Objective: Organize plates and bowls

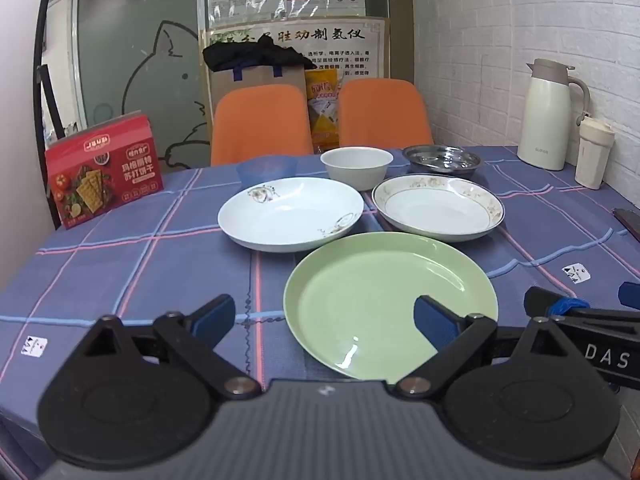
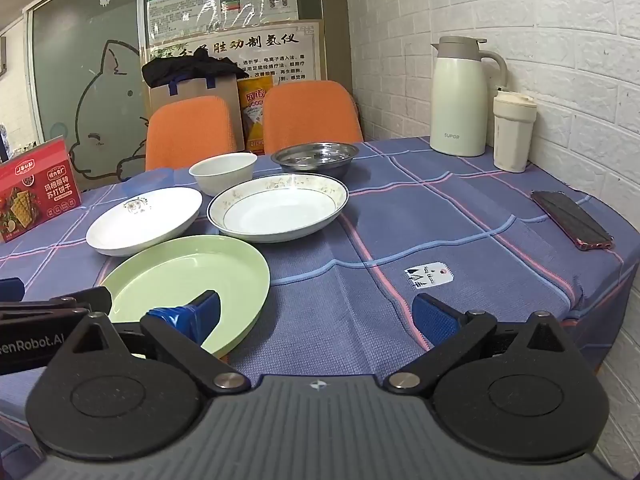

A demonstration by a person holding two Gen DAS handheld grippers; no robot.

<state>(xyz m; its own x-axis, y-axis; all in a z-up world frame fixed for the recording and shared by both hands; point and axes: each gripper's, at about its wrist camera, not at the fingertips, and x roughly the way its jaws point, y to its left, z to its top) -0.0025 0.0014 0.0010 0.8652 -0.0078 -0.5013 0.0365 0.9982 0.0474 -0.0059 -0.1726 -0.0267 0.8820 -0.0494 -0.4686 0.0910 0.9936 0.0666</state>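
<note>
1. My landmark is the round pale-green plate [image 1: 390, 304], the dish nearest me on the blue plaid tablecloth [image 1: 120, 272].
2. Farthest left of it, at the back, sits the translucent blue plastic bowl [image 1: 266, 169]; the white plate with a small flower motif [image 1: 291, 213] lies just behind the green plate's left side.
3. Behind its right side lies the white plate with a floral gold rim [image 1: 438, 207]; the white ceramic bowl [image 1: 357, 167] and the stainless steel bowl [image 1: 441, 160] stand behind that.
4. My left gripper [image 1: 324, 318] hangs with jaws spread wide and empty, its right finger over the green plate's near rim.
5. My right gripper [image 2: 316, 316] is likewise spread and empty; its left finger is over the green plate's right edge.
6. The green plate lies ahead, between both grippers; I judge either could take it.
</note>
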